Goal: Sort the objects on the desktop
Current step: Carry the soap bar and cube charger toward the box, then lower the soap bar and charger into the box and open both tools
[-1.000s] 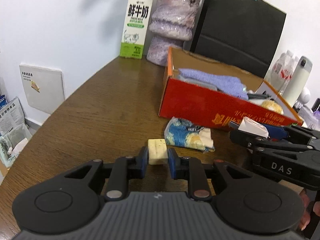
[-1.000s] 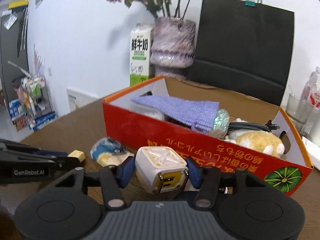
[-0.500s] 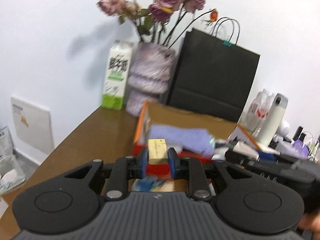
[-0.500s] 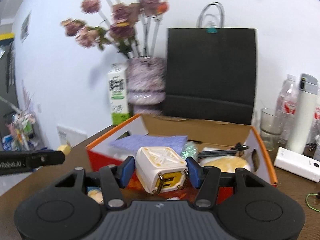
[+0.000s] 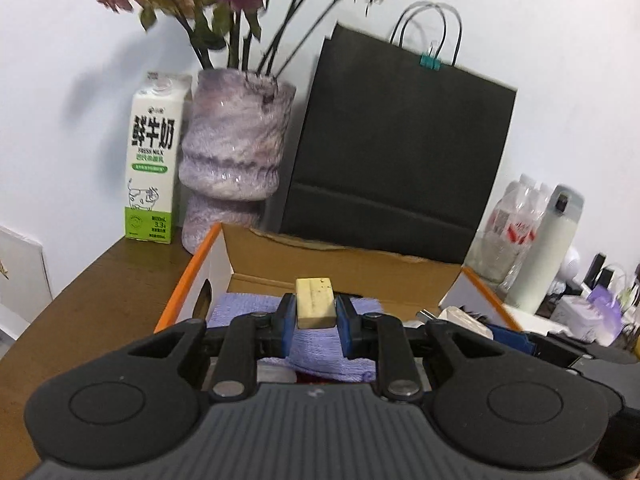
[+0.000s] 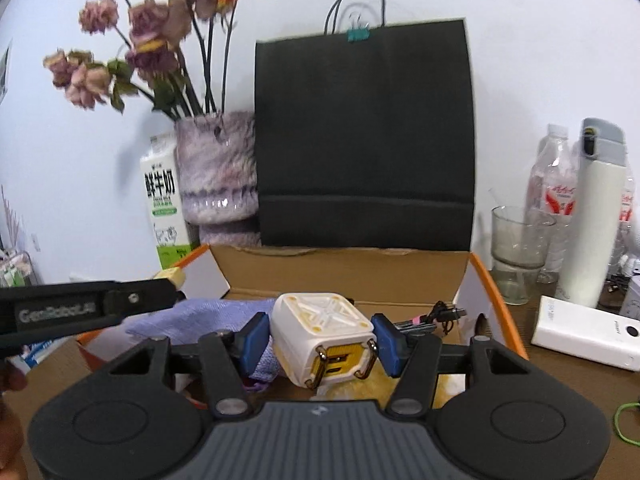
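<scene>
Left tongs point(image 5: 316, 322) pinch the yellow eraser point(image 5: 315, 302); right tongs point(image 6: 322, 338) clamp the white charger point(image 6: 323, 338), cardboard box point(image 6: 344, 270) at twelve o'clock.

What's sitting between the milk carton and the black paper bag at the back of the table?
A purple-white vase of dried flowers stands between the milk carton and the black paper bag; both wrist views show it.

– Is there room over the box point(image 5: 404, 268)?

– Its top is open, so I can come in from above and from my side. The purple cloth point(image 5: 256, 308) fills its left half; a cable point(image 6: 436, 314) lies at the right.

– And behind?

– The black bag point(image 5: 400, 152) and the vase point(image 5: 232, 156) stand close behind it, and my other gripper point(image 6: 88, 308) reaches over the left edge.
</scene>
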Available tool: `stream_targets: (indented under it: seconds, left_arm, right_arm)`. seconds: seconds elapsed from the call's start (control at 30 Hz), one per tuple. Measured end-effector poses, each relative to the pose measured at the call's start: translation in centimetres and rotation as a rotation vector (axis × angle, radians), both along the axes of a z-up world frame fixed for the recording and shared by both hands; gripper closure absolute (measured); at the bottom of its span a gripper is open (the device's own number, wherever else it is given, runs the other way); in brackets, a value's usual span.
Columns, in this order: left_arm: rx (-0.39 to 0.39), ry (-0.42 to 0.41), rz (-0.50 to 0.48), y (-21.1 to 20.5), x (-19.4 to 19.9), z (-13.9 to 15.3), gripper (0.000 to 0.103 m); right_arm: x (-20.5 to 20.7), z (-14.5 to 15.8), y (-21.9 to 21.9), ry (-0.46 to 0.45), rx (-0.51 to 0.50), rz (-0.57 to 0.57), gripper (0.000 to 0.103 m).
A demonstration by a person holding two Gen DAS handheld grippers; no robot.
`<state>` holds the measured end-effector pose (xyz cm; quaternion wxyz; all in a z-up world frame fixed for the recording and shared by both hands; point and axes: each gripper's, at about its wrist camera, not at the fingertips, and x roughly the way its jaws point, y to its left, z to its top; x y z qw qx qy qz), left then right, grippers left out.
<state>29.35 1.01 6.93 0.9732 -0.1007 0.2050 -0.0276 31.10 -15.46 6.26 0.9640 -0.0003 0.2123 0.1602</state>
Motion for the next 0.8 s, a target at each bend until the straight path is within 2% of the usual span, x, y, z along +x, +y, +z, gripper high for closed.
stream_targets:
  seconds: [0.17, 0.43, 0.5, 0.53, 0.6, 0.67, 0.7, 0.8]
  left_arm:
    - [0.033, 0.034, 0.001, 0.5, 1.1, -1.1, 0.081]
    - [0.073, 0.020, 0.007, 0.2, 1.0, -1.4, 0.080]
    - [0.079, 0.022, 0.015, 0.1, 0.9, -1.5, 0.066]
    - [0.078, 0.021, 0.025, 0.1, 0.9, -1.5, 0.051]
    - [0.080, 0.002, 0.046, 0.2, 0.6, -1.3, 0.036]
    - [0.069, -0.023, 0.068, 0.4, 0.2, -1.0, 0.004]
    - [0.064, -0.036, 0.079, 0.6, 0.1, -0.9, 0.000]
    - [0.060, -0.045, 0.091, 0.7, -0.1, -0.7, 0.000]
  right_arm:
    - [0.7, -0.7, 0.6, 0.008, -0.032, 0.009, 0.048]
    - [0.4, -1.1, 1.0, 0.013, -0.059, 0.011, 0.048]
    - [0.3, -1.0, 1.0, 0.012, -0.061, 0.001, 0.044]
    - [0.3, -0.9, 0.9, 0.008, -0.062, -0.010, 0.040]
    - [0.1, -0.5, 0.7, -0.013, -0.049, -0.030, 0.018]
    - [-0.1, -0.1, 0.3, -0.036, -0.034, -0.041, 0.012]
    - [-0.2, 0.0, 0.3, -0.042, -0.031, -0.043, 0.011]
    - [-0.1, -0.2, 0.4, -0.040, -0.046, -0.055, 0.000]
